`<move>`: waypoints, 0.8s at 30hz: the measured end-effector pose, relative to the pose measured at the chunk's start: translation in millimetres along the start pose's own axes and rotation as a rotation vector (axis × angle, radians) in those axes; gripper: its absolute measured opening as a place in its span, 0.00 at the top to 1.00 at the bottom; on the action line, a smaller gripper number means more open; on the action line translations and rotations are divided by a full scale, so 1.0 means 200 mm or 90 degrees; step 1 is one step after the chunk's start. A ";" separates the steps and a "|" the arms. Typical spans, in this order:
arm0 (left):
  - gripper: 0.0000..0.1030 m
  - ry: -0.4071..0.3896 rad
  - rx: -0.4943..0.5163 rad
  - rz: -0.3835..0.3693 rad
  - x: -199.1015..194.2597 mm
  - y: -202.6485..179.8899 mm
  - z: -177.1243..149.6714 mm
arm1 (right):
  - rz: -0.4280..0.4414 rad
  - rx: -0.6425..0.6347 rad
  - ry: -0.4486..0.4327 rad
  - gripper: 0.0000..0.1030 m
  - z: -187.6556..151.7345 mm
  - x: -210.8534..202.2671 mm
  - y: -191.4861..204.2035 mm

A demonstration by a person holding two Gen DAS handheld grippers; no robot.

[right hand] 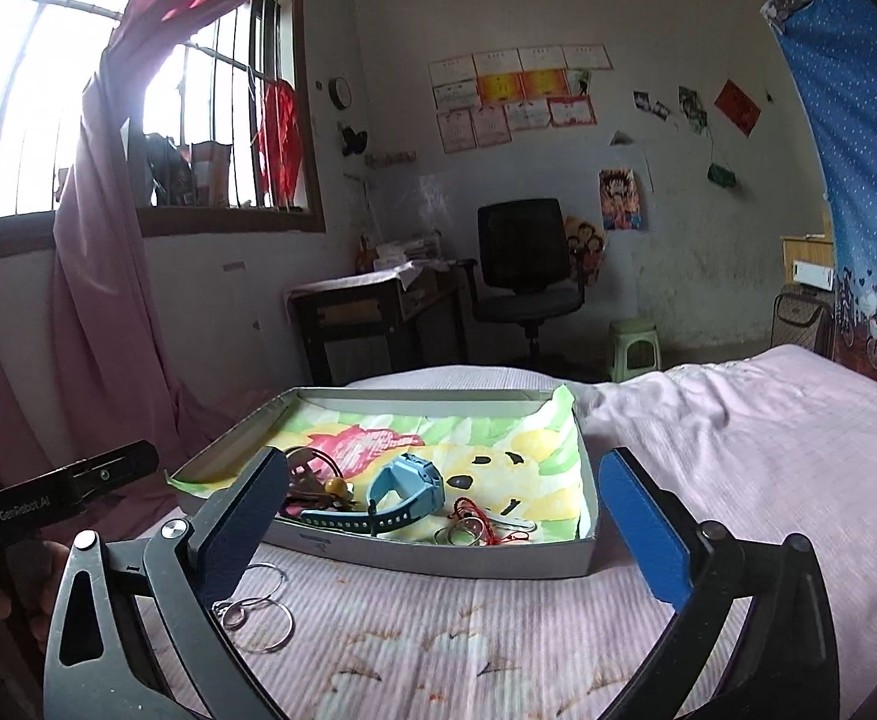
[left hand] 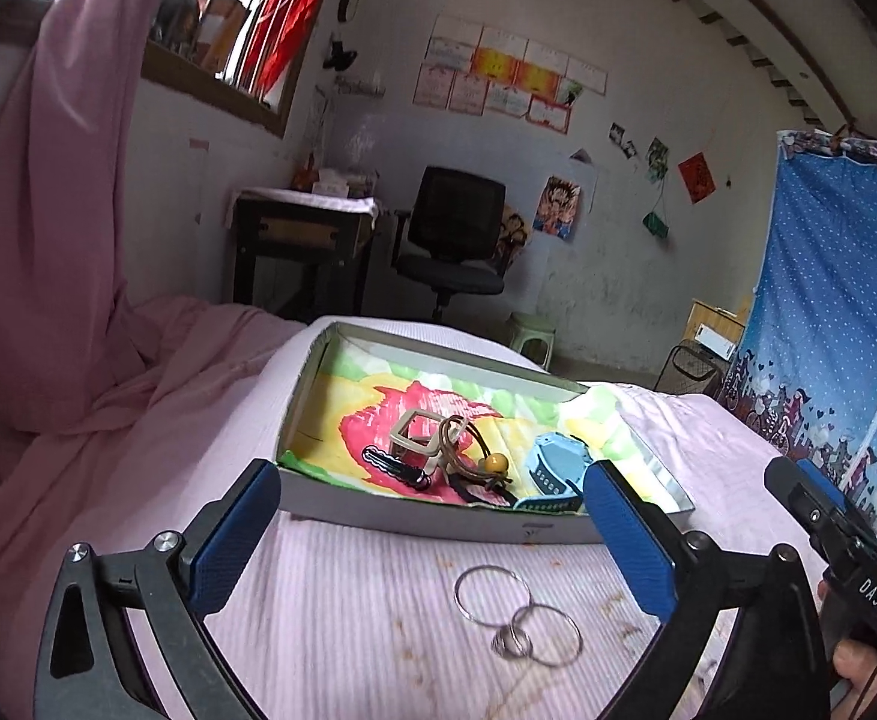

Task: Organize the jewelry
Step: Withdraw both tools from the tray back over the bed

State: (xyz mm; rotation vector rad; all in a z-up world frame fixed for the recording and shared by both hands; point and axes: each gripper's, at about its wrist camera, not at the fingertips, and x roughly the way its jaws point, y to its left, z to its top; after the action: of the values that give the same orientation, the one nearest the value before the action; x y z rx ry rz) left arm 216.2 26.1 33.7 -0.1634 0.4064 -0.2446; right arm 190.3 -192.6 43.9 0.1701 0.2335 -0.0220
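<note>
leftovers: linked silver rings (left hand: 513,618) lying loose on the pink bed sheet (left hand: 348,612), just in front of the box (left hand: 438,519) and outside it
already in: blue watch (right hand: 405,489), hair ties with a yellow bead (left hand: 480,456), square bangle (left hand: 417,429), dark clip (left hand: 393,468), plus a red cord and small rings (right hand: 474,531) near the box's right end
left hand-held gripper (left hand: 432,531): spread wide, nothing between the blue pads, parked above the sheet
right hand-held gripper (right hand: 444,531): also wide apart and empty, aimed more at the box than at the rings
which way: rings sit straight ahead and low between the left fingers, a bit right of centre; from the right wrist view, way off at the left edge, half hidden behind the left finger (right hand: 240,528)
nearer hand: left, pretty clearly
long axis: chain runs diagonally, big hoop toward the box, smaller hoops trailing back toward the camera and right
next move guess: drop the left one down and pinch across a hoop; thin flat wire on soft fabric, so probably fiddly
drop-off: box right behind, short hop forward
</note>
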 end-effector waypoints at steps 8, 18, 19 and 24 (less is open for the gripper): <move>0.01 -0.010 0.024 0.005 -0.16 -0.01 -0.10 | 0.004 -0.019 0.011 0.01 -0.03 -0.14 0.05; 0.01 0.007 0.038 0.012 -0.26 0.00 -0.22 | 0.011 -0.019 0.048 0.01 -0.13 -0.24 0.06; 0.01 0.014 0.042 0.013 -0.27 0.00 -0.23 | 0.012 -0.020 0.052 0.01 -0.13 -0.24 0.06; 0.01 0.059 0.051 0.019 -0.25 0.03 -0.30 | 0.015 -0.022 0.086 0.01 -0.18 -0.22 0.06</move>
State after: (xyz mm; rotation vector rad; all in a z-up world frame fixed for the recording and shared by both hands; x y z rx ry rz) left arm 148.8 38.6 -3.9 -0.0671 0.4907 -0.2387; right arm 139.8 -174.6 22.1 0.1406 0.3662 0.0177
